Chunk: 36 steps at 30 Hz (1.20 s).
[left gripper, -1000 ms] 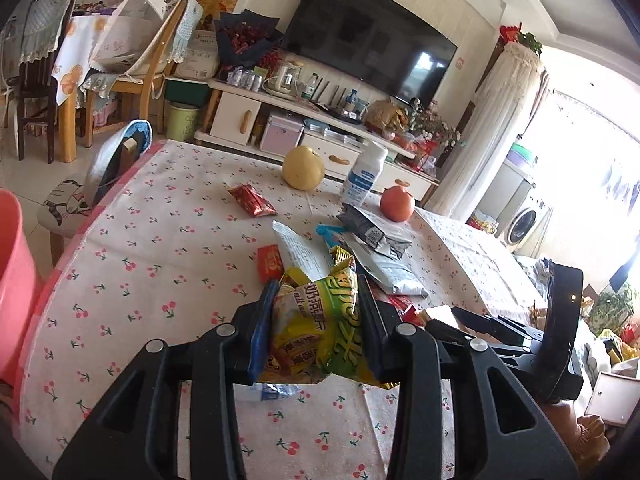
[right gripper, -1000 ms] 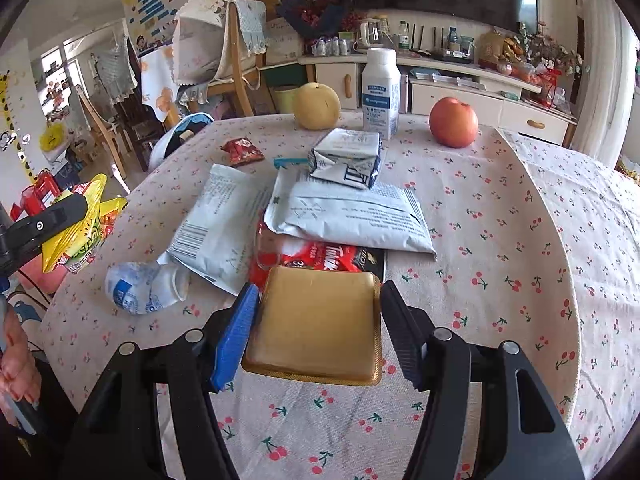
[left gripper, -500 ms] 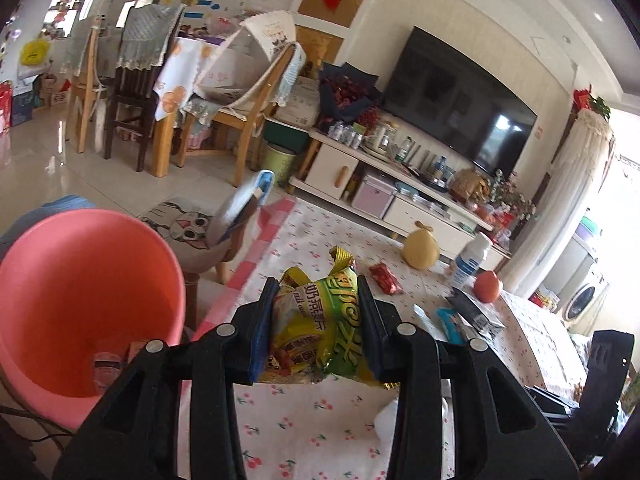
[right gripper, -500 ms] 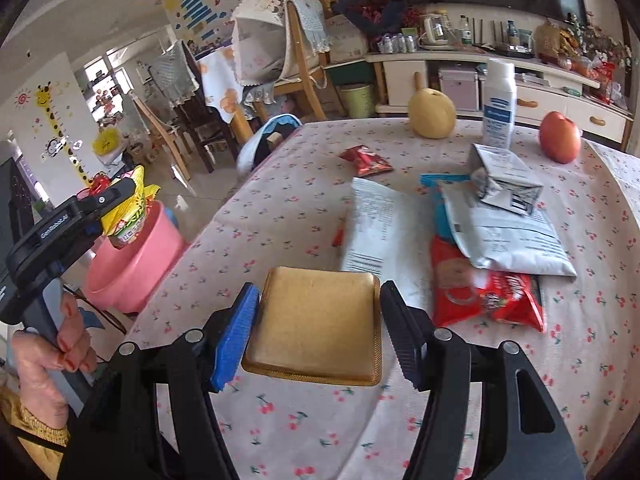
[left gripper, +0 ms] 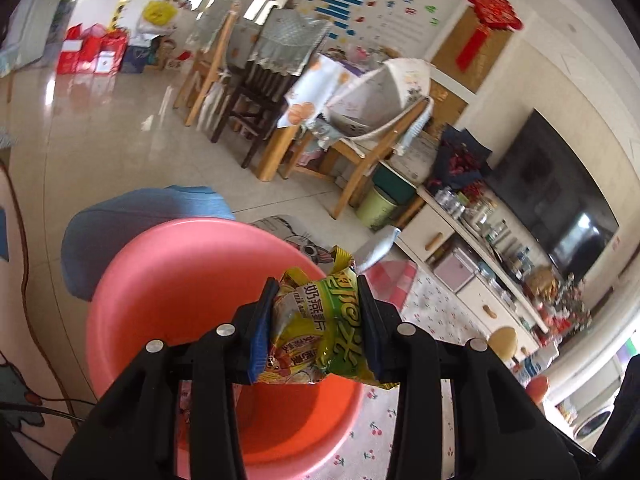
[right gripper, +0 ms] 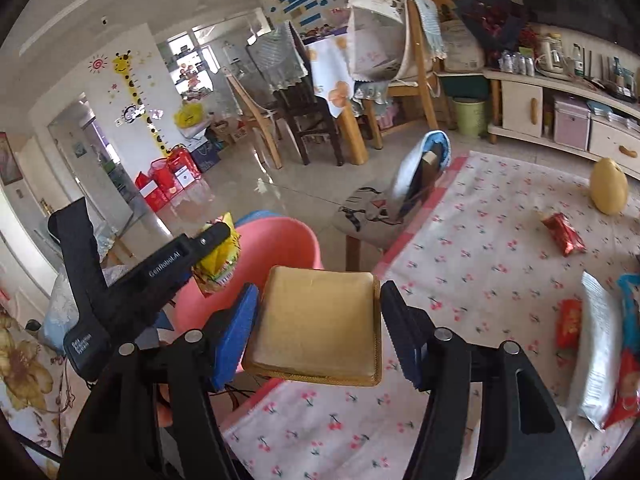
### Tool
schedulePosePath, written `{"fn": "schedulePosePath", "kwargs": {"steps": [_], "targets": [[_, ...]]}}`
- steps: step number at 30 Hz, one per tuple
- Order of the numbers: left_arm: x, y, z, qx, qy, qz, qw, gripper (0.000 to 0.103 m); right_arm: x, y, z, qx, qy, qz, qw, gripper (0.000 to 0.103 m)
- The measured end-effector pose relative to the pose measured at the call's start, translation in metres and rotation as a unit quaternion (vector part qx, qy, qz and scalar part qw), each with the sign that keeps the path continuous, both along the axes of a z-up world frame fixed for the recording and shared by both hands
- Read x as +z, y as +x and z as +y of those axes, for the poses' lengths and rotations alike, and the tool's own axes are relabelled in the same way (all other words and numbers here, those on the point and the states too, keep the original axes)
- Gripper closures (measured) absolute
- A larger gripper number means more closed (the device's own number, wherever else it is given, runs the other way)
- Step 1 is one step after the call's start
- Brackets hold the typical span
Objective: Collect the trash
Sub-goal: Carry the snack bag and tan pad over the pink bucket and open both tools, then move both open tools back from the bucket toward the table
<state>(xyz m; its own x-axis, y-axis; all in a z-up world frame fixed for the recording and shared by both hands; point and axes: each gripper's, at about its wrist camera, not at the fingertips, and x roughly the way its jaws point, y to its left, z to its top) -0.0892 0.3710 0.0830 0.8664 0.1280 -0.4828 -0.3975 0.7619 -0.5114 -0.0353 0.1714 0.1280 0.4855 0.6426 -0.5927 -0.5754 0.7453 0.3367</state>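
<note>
My left gripper (left gripper: 316, 322) is shut on a crumpled yellow-green snack wrapper (left gripper: 316, 332) and hangs over the open mouth of a pink plastic bin (left gripper: 180, 292). In the right wrist view the same left gripper (right gripper: 218, 254) shows at the left, with the wrapper (right gripper: 218, 262) above the bin (right gripper: 280, 244). My right gripper (right gripper: 318, 326) is shut on a flat square gold tray (right gripper: 316, 330), held over the table's corner beside the bin. More wrappers lie on the cherry-print tablecloth (right gripper: 480, 256): a small red packet (right gripper: 562, 234), a white bag (right gripper: 598, 356) and a red bag (right gripper: 626, 392).
A yellow pear (right gripper: 608, 192) stands at the table's far right. A stool with a cartoon cushion (right gripper: 368, 210) sits beside the table, next to the bin. Wooden chairs (left gripper: 360, 148) and a dining table stand farther off across the tiled floor. A TV cabinet (left gripper: 472, 280) lines the wall.
Both grippers swung left off the table toward the pink bin. The left one now holds its wrapper over the bin's mouth; the right one with the gold tray has come to the table's corner.
</note>
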Motion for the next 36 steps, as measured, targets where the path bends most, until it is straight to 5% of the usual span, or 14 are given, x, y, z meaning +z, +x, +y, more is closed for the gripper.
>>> {"fn": "schedulePosePath", "kwargs": {"steps": [12,16,21,36], "targets": [[-0.022,0.000,0.040,0.051,-0.059,0.018,0.9968,0.062,-0.027,0.044,0.067,0.023,0.018,0.044,0.999,0.037],[-0.027,-0.001,0.044,0.060,-0.062,0.027,0.9959,0.043,-0.037,0.046,0.067,0.019,0.020,0.050,0.998,0.022],[-0.028,-0.002,0.043,0.073,-0.056,0.024,0.9955,0.021,-0.030,0.038,0.055,-0.012,0.013,0.021,1.000,0.013],[-0.010,0.002,0.001,0.052,0.032,-0.012,0.9981,0.011,-0.015,-0.009,-0.025,-0.093,-0.071,-0.110,0.987,0.009]]}}
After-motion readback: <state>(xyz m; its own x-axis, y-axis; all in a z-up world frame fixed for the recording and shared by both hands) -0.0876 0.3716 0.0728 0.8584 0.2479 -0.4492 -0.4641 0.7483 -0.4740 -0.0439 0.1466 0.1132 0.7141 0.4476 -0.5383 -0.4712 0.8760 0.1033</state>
